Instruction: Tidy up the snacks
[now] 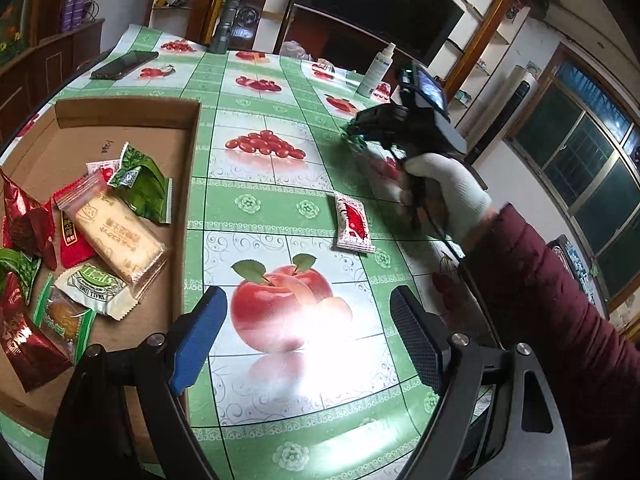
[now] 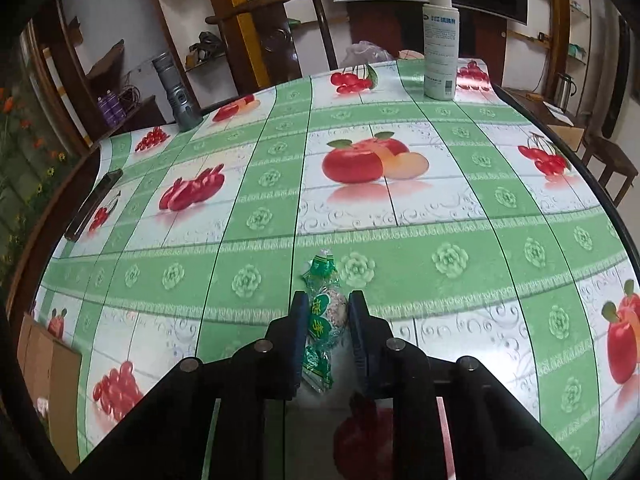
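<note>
**A:** How far along is the tidying, starting with what's closest?

**B:** Nearest, the left gripper [image 1: 308,336] hangs over the tablecloth [image 1: 248,200] with its fingers spread wide and nothing between them. Just to its left sits the cardboard box [image 1: 128,112], already holding a heap of snacks: a long biscuit pack [image 1: 116,236], green packets, red foil ones, a small cake in a clear wrapper.

**A:** So most of it is sorted?

**B:** I'd judge so. Going by the left camera, only two pieces are outside the box.

**A:** Which ones?

**B:** A bit farther out, a red-and-white packet [image 1: 354,226] lies loose on the cloth, well apart from the box. Beyond it, the right gripper [image 2: 327,320] has its fingers pinched on a green-wrapped snack [image 2: 324,316], low over the table; whether the wrapper's tail touches the cloth I cannot tell.

**A:** And what remains?

**B:** That green one has to travel to the box, then the red-and-white packet. At the far edge there's a spray bottle [image 2: 440,40], a flashlight [image 2: 178,96] and a phone [image 1: 124,64], none of them snacks.
</note>
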Tool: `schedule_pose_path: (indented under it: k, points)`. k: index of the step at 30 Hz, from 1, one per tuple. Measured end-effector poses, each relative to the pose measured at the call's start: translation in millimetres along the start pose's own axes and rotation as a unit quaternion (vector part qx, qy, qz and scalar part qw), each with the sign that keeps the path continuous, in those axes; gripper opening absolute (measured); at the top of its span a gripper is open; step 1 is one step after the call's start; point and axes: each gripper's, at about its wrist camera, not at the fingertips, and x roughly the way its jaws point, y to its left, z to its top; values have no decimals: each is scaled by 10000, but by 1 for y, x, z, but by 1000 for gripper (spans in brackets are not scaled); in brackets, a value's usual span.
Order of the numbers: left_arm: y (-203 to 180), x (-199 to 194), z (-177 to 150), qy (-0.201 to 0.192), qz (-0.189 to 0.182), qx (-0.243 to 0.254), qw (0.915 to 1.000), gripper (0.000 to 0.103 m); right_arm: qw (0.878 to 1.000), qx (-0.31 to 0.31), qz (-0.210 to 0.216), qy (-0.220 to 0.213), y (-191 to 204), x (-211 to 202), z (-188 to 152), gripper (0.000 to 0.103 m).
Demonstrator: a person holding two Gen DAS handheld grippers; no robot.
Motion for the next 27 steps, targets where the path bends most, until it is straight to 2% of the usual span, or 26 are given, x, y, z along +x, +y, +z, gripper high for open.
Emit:
schedule_pose_path:
  k: [4, 8, 10, 13, 14, 17, 20, 22, 24, 26, 27]
  points:
    - [-9, 4, 7, 93, -170, 40, 9998, 84, 9991, -61, 293, 312, -9, -23, -25, 22]
    - [-29, 20, 17, 192, -101, 316, 9993, 84, 9968, -85, 579, 539, -20, -60, -70, 22]
    - [-41, 34, 24, 227, -49, 538, 9983, 84, 9944, 49, 891, 567, -27, -75, -91, 22]
    - [-59, 68, 35, 401, 494, 959, 9934, 84, 9913, 144, 1273, 291, -32, -87, -113, 22]
    - [-61, 75, 37, 428, 561, 1040, 9921, 84, 9907, 153, 1343, 153, -34, -88, -118, 22]
    - [-68, 103, 43, 572, 895, 1292, 9859, 84, 9899, 210, 1398, 53, -35, -94, -119, 22]
    - [-67, 128, 47, 763, 1073, 1379, 9816, 83, 9907, 198, 1348, -72, -37, -100, -118, 22]
    - [-71, 136, 49, 690, 1290, 1597, 9763, 82, 9879, 342, 1510, -84, -42, -102, -117, 22]
    - [-73, 136, 51, 627, 1239, 1610, 9771, 69, 9860, 430, 1606, -82, -46, -101, -114, 22]
    - [-76, 133, 51, 574, 1159, 1683, 9772, 30, 9857, 485, 1610, -70, -48, -101, -113, 22]
    - [-75, 132, 51, 584, 1174, 1669, 9772, 31, 9854, 518, 1622, -53, -49, -100, -113, 22]
